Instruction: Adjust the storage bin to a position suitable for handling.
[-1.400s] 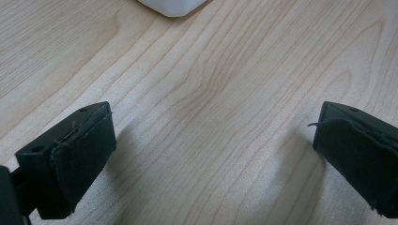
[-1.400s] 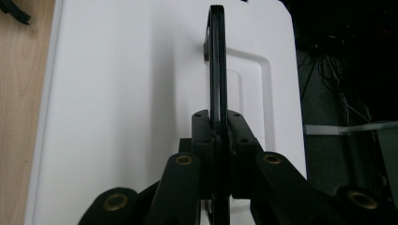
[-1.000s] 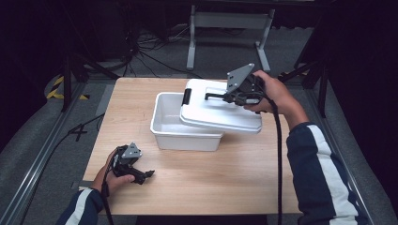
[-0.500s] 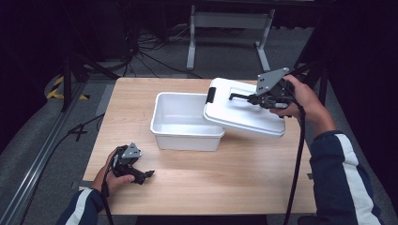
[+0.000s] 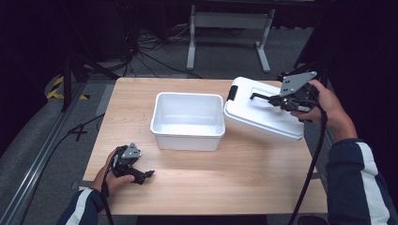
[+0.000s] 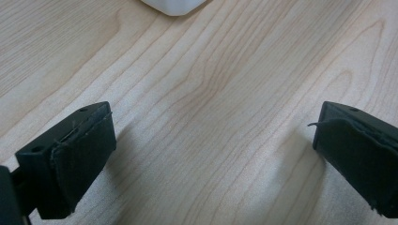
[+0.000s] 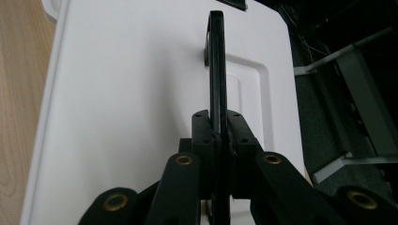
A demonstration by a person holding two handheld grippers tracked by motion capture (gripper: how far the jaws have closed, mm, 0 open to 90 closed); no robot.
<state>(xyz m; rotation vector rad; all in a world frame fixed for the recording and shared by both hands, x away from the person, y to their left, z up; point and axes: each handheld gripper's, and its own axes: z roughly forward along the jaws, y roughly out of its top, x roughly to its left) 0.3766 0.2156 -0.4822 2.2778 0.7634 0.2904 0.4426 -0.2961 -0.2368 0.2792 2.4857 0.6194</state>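
**Lid swung clear of the tub, carried by its handle**

Since a second ago, the flat white plastic lid with a black carry handle (image 5: 263, 112) has travelled from on top of the open white rectangular plastic tub (image 5: 187, 120) out to the right; it now hangs tilted over the right part of the pale wooden table (image 5: 234, 183), its lower left edge just beside the tub's right wall, its far corner reaching toward the table's right edge. The tub itself has not shifted and looks empty.

The right gripper (image 7: 217, 123) has its jaws pressed together on the thin black handle bar (image 7: 217, 61), which stands edge-on between them in the right gripper view. The left gripper (image 5: 137, 172) rests low at the near left of the table, well apart from the tub, jaws spread wide over bare wood with nothing between them; it has stayed where it was.

Judging by its look, the lid is light, stiff moulded plastic, smooth and likely slippery on its broad faces. The handle is the sensible hold: a narrow, rigid bar. Held at one point, though, the lid can pivot and sag, as its tilt suggests, so it should be set down gently and flat.
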